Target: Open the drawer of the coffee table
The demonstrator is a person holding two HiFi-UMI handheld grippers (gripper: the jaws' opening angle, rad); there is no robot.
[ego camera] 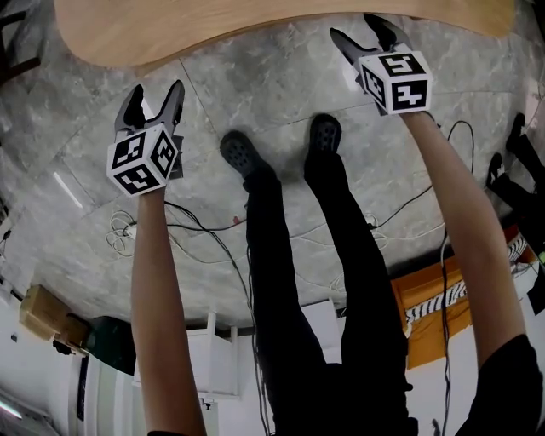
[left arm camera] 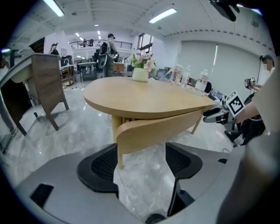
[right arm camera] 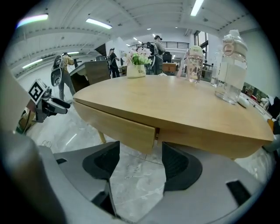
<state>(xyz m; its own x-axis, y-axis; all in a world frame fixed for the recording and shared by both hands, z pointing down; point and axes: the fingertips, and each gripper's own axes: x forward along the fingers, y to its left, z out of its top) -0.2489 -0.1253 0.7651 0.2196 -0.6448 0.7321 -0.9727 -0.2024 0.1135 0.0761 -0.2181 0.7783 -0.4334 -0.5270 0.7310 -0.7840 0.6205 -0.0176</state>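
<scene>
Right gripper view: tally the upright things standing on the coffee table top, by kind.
flower pot: 1
clear bottles: 3 (the middle one is partly hidden behind the nearest)
Total: 4

We are counting one wooden bench (right arm camera: pixel 188 103) with one drawer (right arm camera: pixel 116 124). We are seeing two grippers, the left gripper (ego camera: pixel 157 88) and the right gripper (ego camera: pixel 351 25), and each is showing two fingers (left arm camera: pixel 103 168) and one marker cube (ego camera: pixel 143 159). We are also counting two black shoes (ego camera: pixel 241 153), one flower pot (right arm camera: pixel 135 71) and at least two clear bottles (right arm camera: pixel 232 70). We are seeing two arms (ego camera: pixel 162 289) and two legs (ego camera: pixel 272 281) too.
</scene>
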